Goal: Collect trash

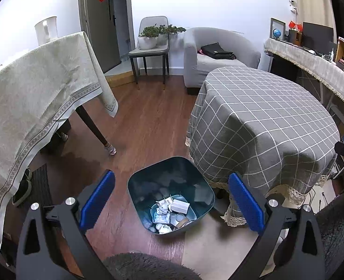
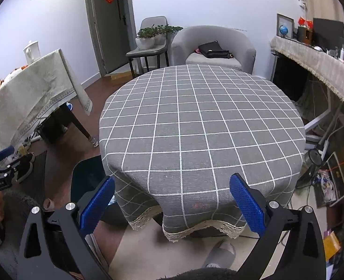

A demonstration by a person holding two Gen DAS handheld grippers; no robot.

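Left gripper (image 1: 171, 203), blue pads spread and empty, above a dark teal plastic bin (image 1: 172, 182) of paper scraps on the wooden floor beside the round grey checked tablecloth (image 2: 202, 126). Right gripper (image 2: 172, 204) likewise spread, facing that cloth.

Wooden floor (image 1: 148, 121) under teal trash bin (image 1: 202, 186)

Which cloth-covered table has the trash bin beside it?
The grey checked table: the teal bin stands on the floor at its edge; the beige-clothed table stands apart.
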